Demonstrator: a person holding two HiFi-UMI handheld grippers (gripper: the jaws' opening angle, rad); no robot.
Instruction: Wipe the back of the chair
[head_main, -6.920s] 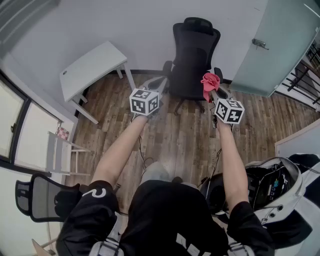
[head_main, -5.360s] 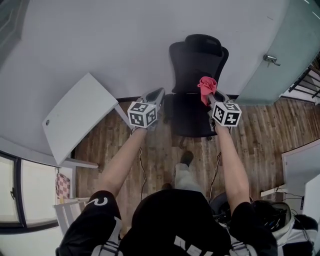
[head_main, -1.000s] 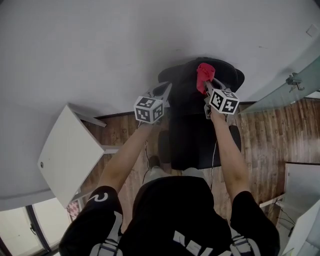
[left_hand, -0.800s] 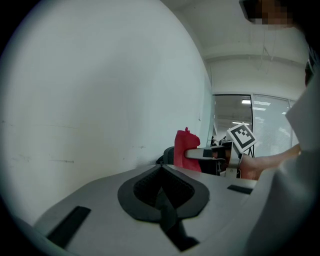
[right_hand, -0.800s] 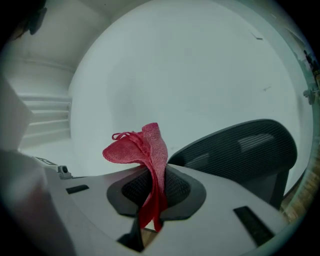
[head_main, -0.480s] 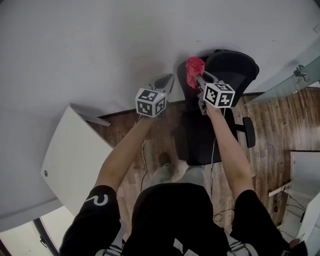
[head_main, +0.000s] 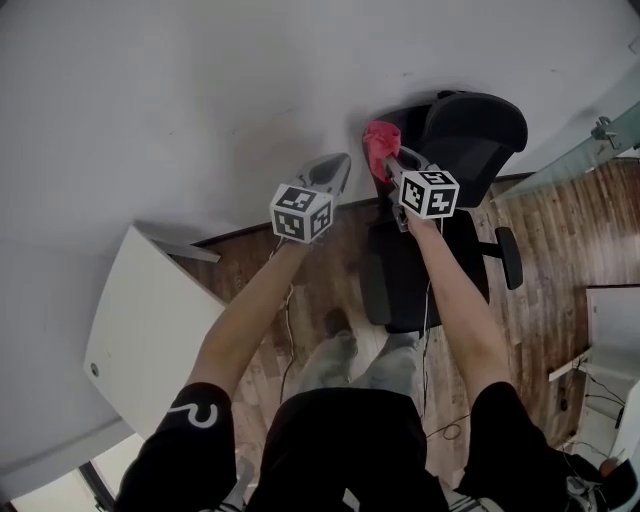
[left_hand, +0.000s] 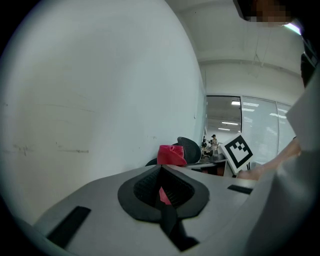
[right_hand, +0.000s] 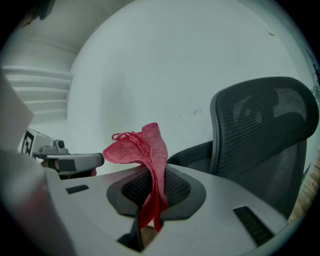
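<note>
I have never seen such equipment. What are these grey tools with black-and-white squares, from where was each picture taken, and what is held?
There is no robot: a person holds a two-jaw gripper in each hand; the marker cubes belong to them. The head view looks down from a camera on the person's head. The two gripper views come from cameras riding on each gripper, looking along its jaws. The right gripper has its jaws shut on a crumpled red cloth, near the black mesh office chair. The left gripper is shut on nothing. A white table stands on the wooden floor.
</note>
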